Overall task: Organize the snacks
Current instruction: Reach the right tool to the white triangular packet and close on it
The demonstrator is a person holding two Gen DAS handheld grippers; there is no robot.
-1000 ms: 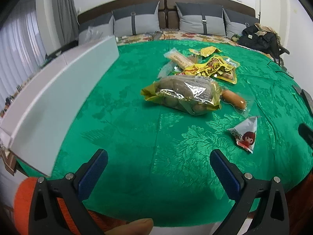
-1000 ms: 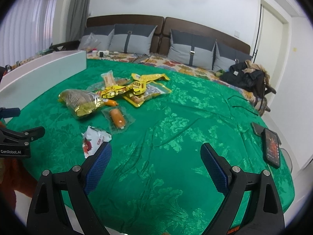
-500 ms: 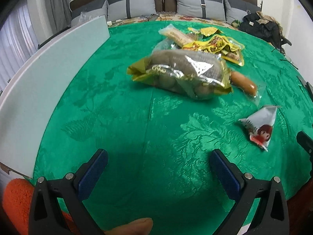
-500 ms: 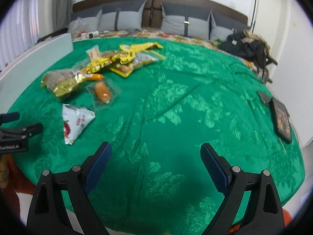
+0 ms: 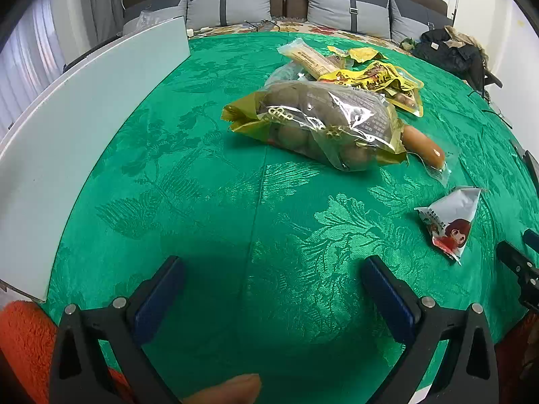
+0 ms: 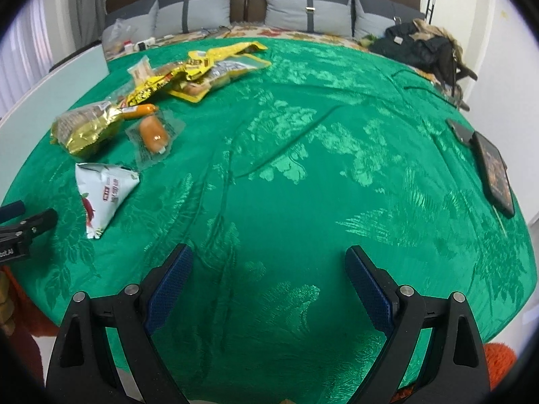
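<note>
Snacks lie on a green cloth [image 5: 202, 202]. A gold bag of round brown snacks [image 5: 320, 124] sits ahead of my open, empty left gripper [image 5: 269, 289]. Beside the bag lie a wrapped sausage [image 5: 422, 144], yellow packets [image 5: 374, 79] and a long biscuit pack [image 5: 308, 59]. A white triangular packet with a cartoon girl [image 5: 451, 222] lies to the right. In the right wrist view the triangular packet [image 6: 104, 192], sausage [image 6: 153, 133] and gold bag [image 6: 86, 124] lie to the left of my open, empty right gripper [image 6: 266, 282].
A long white box [image 5: 77, 118] runs along the cloth's left side. A dark phone [image 6: 493, 171] lies at the right edge. Grey pillows [image 6: 303, 10] and a black bag [image 6: 421, 47] sit at the back.
Both grippers have moved forward and lower over the cloth, so the snacks appear closer. Both stayed open.
</note>
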